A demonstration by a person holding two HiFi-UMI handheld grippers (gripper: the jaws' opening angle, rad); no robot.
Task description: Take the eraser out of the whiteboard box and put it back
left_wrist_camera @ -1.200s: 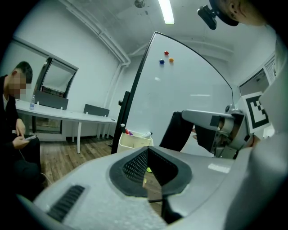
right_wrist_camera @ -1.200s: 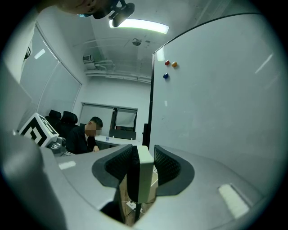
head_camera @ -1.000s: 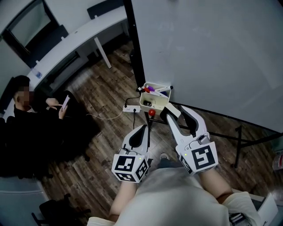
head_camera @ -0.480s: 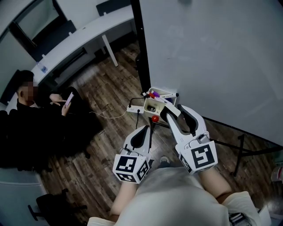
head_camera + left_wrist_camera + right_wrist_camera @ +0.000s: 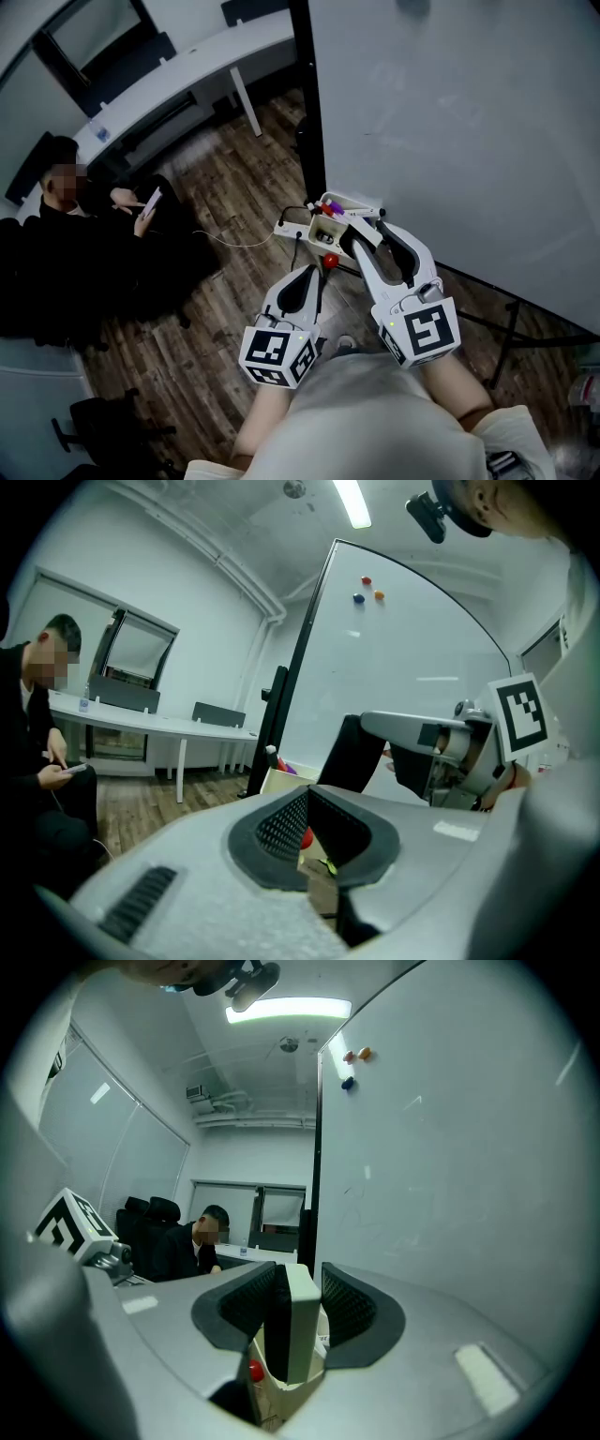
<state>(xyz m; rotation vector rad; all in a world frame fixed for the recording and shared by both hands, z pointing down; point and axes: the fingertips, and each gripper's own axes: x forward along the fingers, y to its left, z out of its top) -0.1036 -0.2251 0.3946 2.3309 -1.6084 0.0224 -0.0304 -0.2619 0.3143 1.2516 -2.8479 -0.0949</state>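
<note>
The right gripper is clamped on the eraser, which stands upright between its pads, close over the open whiteboard box. The left gripper has its jaws together, with nothing in them. To put the eraser back well, I would keep it upright, lower it beside the markers, and release only when it rests. The whiteboard is near on the right, so any moving away should go toward the floor side.
</note>
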